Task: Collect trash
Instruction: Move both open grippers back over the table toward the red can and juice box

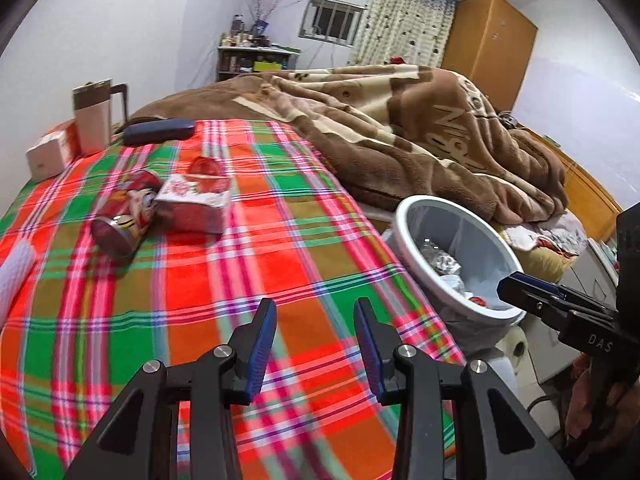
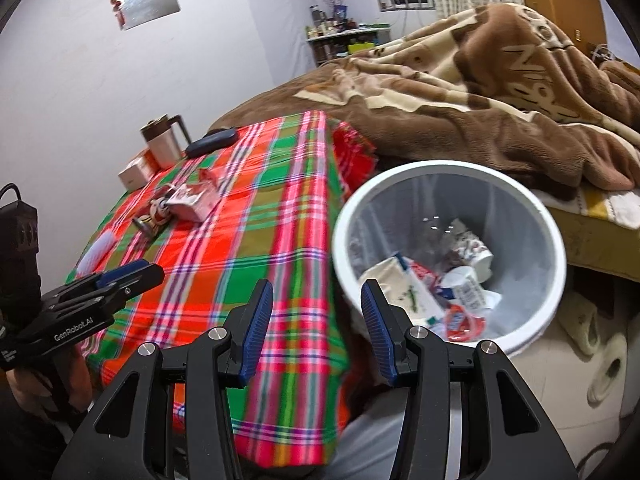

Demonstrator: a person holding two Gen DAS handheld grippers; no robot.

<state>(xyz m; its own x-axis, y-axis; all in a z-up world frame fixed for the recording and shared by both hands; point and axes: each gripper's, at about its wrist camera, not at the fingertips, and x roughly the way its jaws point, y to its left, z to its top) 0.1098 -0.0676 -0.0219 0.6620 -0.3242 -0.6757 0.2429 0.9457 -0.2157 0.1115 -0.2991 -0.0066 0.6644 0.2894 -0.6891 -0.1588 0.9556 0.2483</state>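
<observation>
A white trash bin (image 2: 556, 236) with several crumpled cartons and wrappers inside stands to the right of the plaid-covered table (image 2: 280, 224); it also shows in the left wrist view (image 1: 404, 232). On the table lie a red can (image 1: 120, 224) on its side, a red and white packet (image 1: 196, 204) and a red wrapper (image 1: 206, 168). My left gripper (image 1: 315, 344) is open and empty above the near part of the cloth. My right gripper (image 2: 317, 324) is open and empty, low at the table's corner, just left of the bin.
A mug with a handle (image 1: 94, 120), a small white and orange box (image 1: 50, 152) and a dark case (image 1: 158, 130) stand at the table's far left. A brown blanket (image 1: 420, 132) covers the bed behind. A white roll (image 1: 14, 272) lies at the left edge.
</observation>
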